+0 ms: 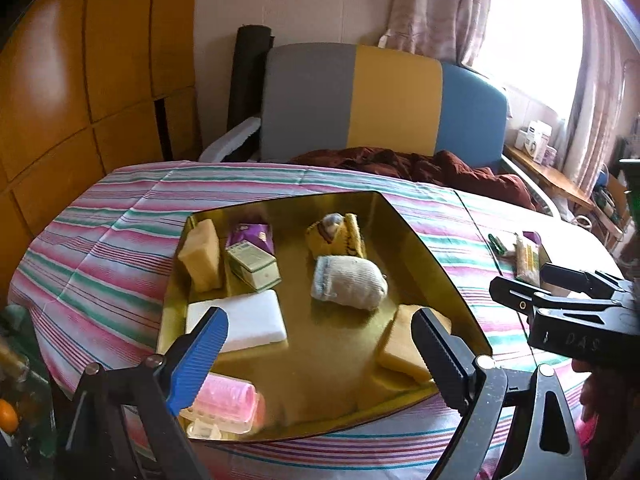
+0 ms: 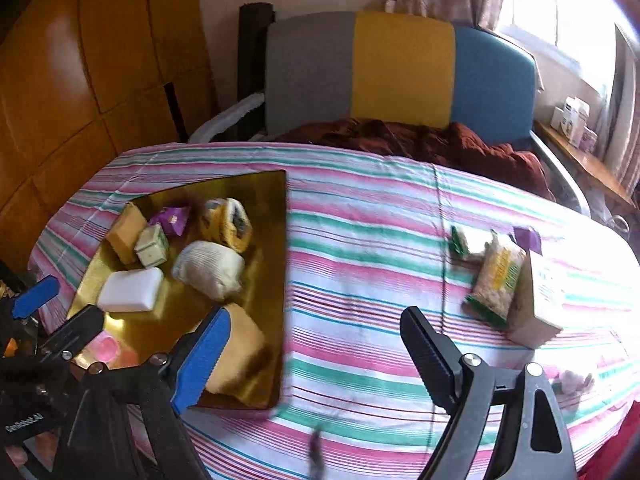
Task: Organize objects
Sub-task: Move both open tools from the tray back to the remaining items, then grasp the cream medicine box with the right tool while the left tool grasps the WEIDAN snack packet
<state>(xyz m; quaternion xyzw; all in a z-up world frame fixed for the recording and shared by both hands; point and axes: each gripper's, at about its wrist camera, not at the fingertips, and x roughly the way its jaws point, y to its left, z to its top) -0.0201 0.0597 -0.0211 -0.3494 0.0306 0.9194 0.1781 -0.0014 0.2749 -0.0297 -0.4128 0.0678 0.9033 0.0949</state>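
Midway through sorting: both grippers, left gripper (image 1: 320,344) and right gripper (image 2: 316,344), released and empty. Gold tray (image 2: 276,280) near table's left edge; snack packet (image 2: 498,280) and box (image 2: 540,300) by right edge, probably next to fetch.

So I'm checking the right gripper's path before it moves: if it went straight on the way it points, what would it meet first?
Probably only the striped cloth. The open right gripper points between the gold tray and the snack packet; depth is unclear.
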